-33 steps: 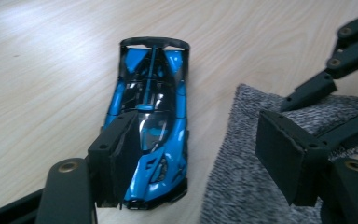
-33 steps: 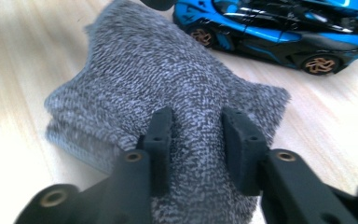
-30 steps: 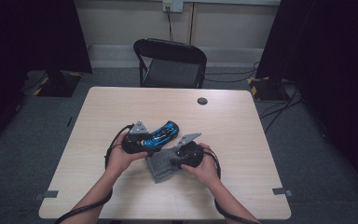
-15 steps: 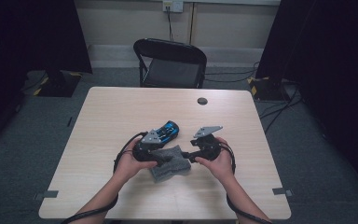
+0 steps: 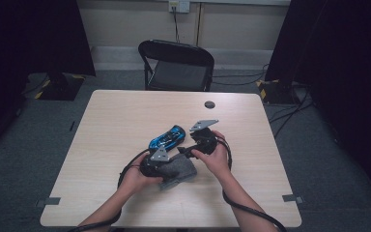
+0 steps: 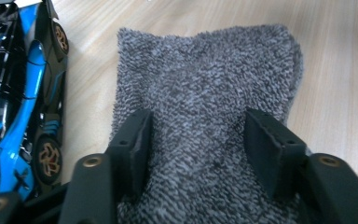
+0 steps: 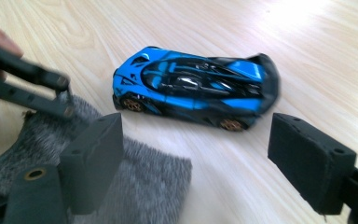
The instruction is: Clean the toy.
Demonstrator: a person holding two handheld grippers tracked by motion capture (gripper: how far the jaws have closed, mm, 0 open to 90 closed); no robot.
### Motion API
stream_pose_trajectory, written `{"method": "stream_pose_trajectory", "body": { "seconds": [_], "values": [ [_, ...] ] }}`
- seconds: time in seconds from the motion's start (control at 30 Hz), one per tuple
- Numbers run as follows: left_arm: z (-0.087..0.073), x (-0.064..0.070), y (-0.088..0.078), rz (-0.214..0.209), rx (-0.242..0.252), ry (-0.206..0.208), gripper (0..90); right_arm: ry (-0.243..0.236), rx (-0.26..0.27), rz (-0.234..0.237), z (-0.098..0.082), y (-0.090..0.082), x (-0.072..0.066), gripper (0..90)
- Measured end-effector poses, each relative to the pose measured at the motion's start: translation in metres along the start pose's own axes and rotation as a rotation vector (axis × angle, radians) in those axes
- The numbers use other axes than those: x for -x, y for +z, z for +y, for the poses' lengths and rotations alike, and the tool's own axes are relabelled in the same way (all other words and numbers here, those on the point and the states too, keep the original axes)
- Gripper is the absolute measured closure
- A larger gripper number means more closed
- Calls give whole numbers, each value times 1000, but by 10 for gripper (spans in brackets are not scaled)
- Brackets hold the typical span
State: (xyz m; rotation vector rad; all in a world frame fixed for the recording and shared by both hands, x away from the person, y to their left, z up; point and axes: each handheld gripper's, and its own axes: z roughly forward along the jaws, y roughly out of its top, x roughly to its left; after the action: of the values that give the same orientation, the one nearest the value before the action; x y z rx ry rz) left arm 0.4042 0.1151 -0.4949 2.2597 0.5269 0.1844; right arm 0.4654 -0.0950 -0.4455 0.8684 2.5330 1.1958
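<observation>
A blue and black toy car (image 5: 167, 137) (image 7: 193, 88) (image 6: 14, 93) stands on the wooden table (image 5: 116, 116). Just in front of it lies a grey terry cloth (image 5: 179, 170) (image 6: 205, 79) (image 7: 144, 186). My left gripper (image 5: 166, 166) (image 6: 198, 130) rests on the cloth. Its jaws have just been closing, with cloth bunched between them and a wide gap still left. My right gripper (image 5: 182, 151) (image 7: 196, 140) hovers beside the car. Its jaws have just been opening and hold nothing; one jaw hangs over the cloth's corner.
A black folding chair (image 5: 178, 67) stands behind the table's far edge. A small dark round thing (image 5: 209, 104) lies on the table near that edge. In the right gripper view, part of the left gripper (image 7: 28, 88) crosses the upper left.
My left hand has come down from beside the car onto the cloth. My right hand has let go of the cloth and drawn off to the right. The car has stayed put.
</observation>
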Motion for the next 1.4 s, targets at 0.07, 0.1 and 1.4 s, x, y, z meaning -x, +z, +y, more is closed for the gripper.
{"method": "stream_pose_trajectory", "body": {
  "seconds": [0.07, 0.1, 1.4],
  "values": [
    [0, 0, -1, 3, -7, -7, 538, -6, -2, 2, 2, 5, -1, 177],
    [-1, 1, -1, 10, 0, -28, 538, -12, -3, 6, 3, 9, -1, 177],
    [-50, -37, -74, 92, 24, -291, 732, -125, 43, 10, 21, 97, -5, 117]
  ]
}}
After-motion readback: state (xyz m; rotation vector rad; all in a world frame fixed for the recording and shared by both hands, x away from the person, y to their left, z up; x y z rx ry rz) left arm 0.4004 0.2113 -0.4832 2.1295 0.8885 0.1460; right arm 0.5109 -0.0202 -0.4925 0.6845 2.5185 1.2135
